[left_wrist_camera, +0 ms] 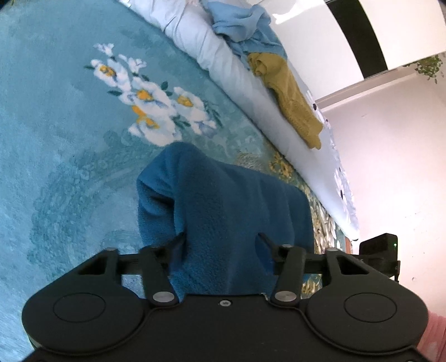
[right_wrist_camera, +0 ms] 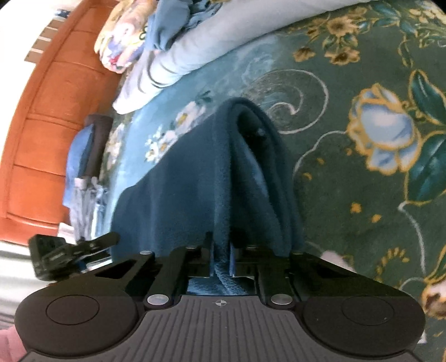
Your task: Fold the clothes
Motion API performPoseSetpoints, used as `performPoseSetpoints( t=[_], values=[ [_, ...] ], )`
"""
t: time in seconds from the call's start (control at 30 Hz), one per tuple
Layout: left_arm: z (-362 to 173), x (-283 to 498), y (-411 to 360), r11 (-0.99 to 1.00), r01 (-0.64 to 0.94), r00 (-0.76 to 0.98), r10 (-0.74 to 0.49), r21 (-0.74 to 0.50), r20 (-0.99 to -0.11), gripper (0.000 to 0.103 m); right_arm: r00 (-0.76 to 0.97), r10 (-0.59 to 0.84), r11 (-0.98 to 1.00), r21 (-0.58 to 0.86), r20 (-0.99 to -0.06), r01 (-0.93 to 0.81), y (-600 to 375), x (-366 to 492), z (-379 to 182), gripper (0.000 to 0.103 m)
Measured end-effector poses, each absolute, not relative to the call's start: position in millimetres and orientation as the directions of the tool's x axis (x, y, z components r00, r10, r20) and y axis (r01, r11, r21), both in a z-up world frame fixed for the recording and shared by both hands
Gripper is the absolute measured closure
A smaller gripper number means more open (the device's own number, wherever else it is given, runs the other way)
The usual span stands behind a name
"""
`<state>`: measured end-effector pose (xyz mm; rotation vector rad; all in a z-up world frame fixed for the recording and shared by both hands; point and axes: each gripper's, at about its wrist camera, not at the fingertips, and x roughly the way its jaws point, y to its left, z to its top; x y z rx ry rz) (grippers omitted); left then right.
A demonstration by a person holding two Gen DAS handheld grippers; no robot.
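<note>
A dark blue fleece garment (left_wrist_camera: 223,195) hangs in folds over a teal floral spread (left_wrist_camera: 69,139). My left gripper (left_wrist_camera: 220,242) is shut on a thick bunch of it; the fleece fills the gap between the jaws and hides the fingertips. In the right wrist view the same fleece (right_wrist_camera: 195,181) rises in a ridge away from my right gripper (right_wrist_camera: 221,250), which is shut tight on a thin pinched fold. Each gripper shows at the edge of the other's view: the right one (left_wrist_camera: 379,250), the left one (right_wrist_camera: 55,256).
A white duvet (left_wrist_camera: 223,55) lies along the far side, with crumpled light blue clothes (left_wrist_camera: 239,25) and a mustard knit (left_wrist_camera: 287,94) on it. An orange wooden headboard (right_wrist_camera: 41,125) and a floral pillow (right_wrist_camera: 122,41) are at the left. A folded pile (right_wrist_camera: 83,167) sits by the headboard.
</note>
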<state>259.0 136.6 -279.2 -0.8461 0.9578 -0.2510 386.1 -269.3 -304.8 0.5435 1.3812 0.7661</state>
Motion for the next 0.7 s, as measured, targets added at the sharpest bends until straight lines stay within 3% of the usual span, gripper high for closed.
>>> performPoseSetpoints(
  t=[0.07, 0.23, 0.43, 0.7],
  values=[
    [-275, 257, 139, 0.658, -0.164, 0.585, -0.534, -0.735, -0.61, 0.084, 0.016, 0.787, 0.614, 0.778, -0.617, -0.132, -274, 386, -300, 0.096],
    [-263, 245, 145, 0.605, -0.13, 0.607, -0.578, -0.785, -0.546, 0.085, 0.028, 0.83, 0.556, 0.821, -0.557, -0.129, -289, 383, -280, 0.098],
    [-267, 234, 126, 0.761, -0.092, 0.55, -0.499, -0.642, -0.67, 0.084, -0.019, 0.691, 0.702, 0.678, -0.722, -0.217, -284, 371, -283, 0.098],
    [-293, 239, 119, 0.822, -0.07, 0.524, -0.452, -0.565, -0.722, 0.069, -0.031, 0.597, 0.775, 0.586, -0.802, -0.238, -269, 367, -310, 0.098]
  ],
)
